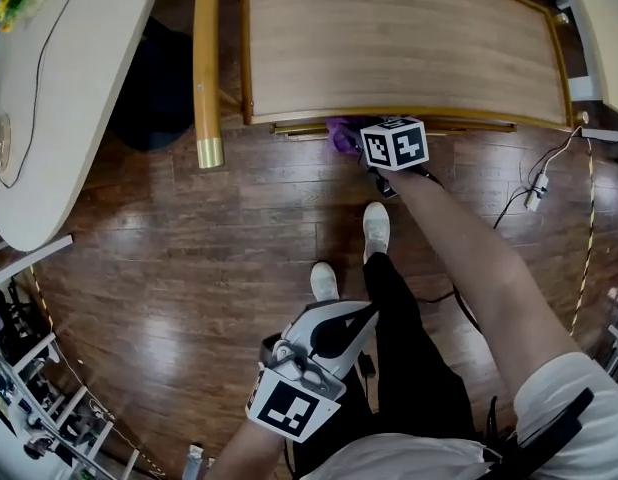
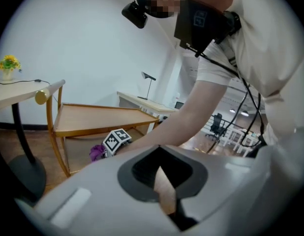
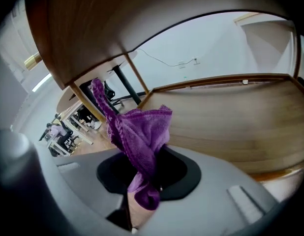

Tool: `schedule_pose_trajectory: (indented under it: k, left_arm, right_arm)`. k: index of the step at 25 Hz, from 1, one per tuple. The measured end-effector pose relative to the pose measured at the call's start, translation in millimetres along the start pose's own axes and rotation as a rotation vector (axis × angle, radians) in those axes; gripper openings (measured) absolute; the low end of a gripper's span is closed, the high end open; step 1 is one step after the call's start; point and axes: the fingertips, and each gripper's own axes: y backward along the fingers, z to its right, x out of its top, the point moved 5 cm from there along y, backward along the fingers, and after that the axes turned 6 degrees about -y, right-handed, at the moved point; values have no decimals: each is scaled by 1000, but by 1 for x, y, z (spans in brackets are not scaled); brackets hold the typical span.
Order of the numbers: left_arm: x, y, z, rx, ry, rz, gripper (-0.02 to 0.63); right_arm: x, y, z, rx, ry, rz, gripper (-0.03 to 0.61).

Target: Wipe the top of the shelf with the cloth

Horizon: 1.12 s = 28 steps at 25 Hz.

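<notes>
Cloth [image 3: 137, 136], purple and bunched, hangs at the near edge of the shelf [image 1: 399, 38], just below its top board; the right gripper view has that board overhead and a lower board beyond. A round wooden handle rail [image 1: 206, 58] runs along the shelf's left side, a white table [image 1: 49, 98] stands further left, and cables [image 1: 534, 193] trail over the floor at right. The right gripper [image 3: 142, 200] is clamped on the cloth. The left gripper [image 2: 167, 195] sits near the person's body, its jaws together and holding nothing.
</notes>
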Motion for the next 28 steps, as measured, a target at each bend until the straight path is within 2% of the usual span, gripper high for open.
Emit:
schedule_pose_trajectory:
  k: [3,6,16,23,28]
  left_arm:
    - [4,-12,5,-44,-16,3,18]
    - [7,-27,4,-91,-42,-32,18]
    - [23,-78,13,-197,-91,-74,18]
    - [26,-101,20,-237,-98,-84,18]
    - [28,-109,22,-229,-81,-56,18]
  right_arm:
    - [-5,28,33,-52,-29,20,100]
    - [-6,55,68,-103,-50,36,100]
    - [-17,153,186,-285,-74,57,99]
    - [-37,229,277,-488,-122,52,98]
    - [-50,255,308,-580,-137,36,98]
